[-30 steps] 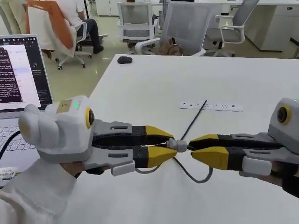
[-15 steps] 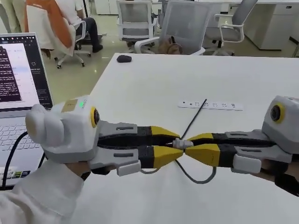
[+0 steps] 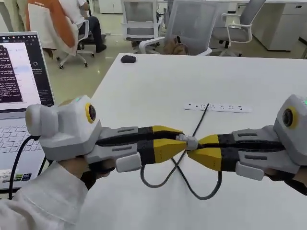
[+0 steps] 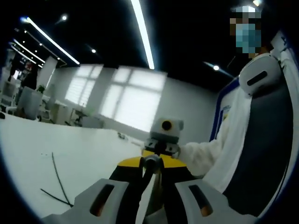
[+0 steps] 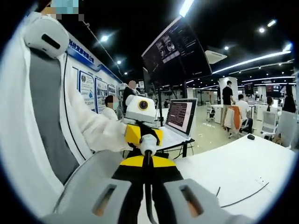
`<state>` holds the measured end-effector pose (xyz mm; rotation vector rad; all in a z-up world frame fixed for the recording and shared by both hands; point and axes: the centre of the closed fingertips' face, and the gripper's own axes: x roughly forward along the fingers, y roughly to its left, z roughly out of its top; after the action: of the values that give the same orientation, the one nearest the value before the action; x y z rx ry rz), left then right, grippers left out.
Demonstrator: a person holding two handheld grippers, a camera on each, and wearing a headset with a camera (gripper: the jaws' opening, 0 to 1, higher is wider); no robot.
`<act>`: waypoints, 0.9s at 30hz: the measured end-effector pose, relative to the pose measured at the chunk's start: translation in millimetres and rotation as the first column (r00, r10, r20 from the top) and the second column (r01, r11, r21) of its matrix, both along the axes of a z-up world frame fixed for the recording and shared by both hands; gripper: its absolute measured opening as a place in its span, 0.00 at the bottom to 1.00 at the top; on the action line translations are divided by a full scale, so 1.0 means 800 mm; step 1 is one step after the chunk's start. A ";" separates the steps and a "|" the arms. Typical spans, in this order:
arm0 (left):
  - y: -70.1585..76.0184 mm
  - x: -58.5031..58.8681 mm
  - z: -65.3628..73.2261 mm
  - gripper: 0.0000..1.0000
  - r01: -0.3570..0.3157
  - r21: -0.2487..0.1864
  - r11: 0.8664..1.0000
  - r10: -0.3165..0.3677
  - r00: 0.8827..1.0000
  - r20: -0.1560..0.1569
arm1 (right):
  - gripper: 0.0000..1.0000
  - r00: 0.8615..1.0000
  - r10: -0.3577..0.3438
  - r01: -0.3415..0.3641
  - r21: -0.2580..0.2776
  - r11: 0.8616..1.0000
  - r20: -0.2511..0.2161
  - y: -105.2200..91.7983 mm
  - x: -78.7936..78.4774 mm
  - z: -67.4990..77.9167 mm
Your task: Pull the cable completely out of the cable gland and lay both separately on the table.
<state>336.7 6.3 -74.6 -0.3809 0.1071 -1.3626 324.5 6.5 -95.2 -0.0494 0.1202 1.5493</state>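
A small pale cable gland (image 3: 188, 141) hangs above the white table (image 3: 158, 86), threaded on a dark cable (image 3: 201, 191). My left gripper (image 3: 181, 140) comes in from the left and is shut on the gland. My right gripper (image 3: 193, 149) meets it from the right, shut on the cable right beside the gland. The cable droops in two loops below the grippers, and one end runs toward the power strip. In the right gripper view the gland (image 5: 148, 141) sits just past my right gripper (image 5: 145, 163), with the cable (image 5: 147, 186) between its jaws. The left gripper view has the gland (image 4: 150, 161) at its jaw tips.
A white power strip (image 3: 218, 108) lies on the table behind the grippers. A dark mouse (image 3: 127, 59) sits near the far left corner. An open laptop (image 3: 21, 72) stands left of the table. Office chairs (image 3: 192, 28) and a seated person are beyond the far edge.
My right gripper has closed the gap and now meets the left one at the gland. Both grippers sit slightly higher, and the cable loops under them hang larger.
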 end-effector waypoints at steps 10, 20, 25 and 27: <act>-0.004 -0.005 -0.006 0.15 -0.012 0.069 0.998 0.006 0.996 0.093 | 0.04 0.999 -0.008 0.008 -0.004 1.000 -0.039 -0.004 0.005 -0.009; -0.009 -0.018 0.009 0.16 -0.052 0.174 0.983 -0.019 0.924 0.383 | 0.27 0.880 0.081 0.026 0.217 0.976 -0.468 -0.024 0.013 0.037; -0.010 -0.013 0.017 0.16 -0.057 0.158 0.986 -0.015 0.908 0.419 | 0.20 0.889 0.075 0.001 0.164 0.986 -0.451 -0.016 0.004 0.024; -0.011 -0.013 0.018 0.16 -0.052 0.157 0.986 -0.020 0.904 0.428 | 0.13 0.886 0.095 -0.012 0.181 0.983 -0.455 -0.014 0.001 0.027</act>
<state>326.7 -2.9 -60.4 0.0641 -0.1481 -1.3807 325.6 -4.4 -73.4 0.4636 0.3632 1.5975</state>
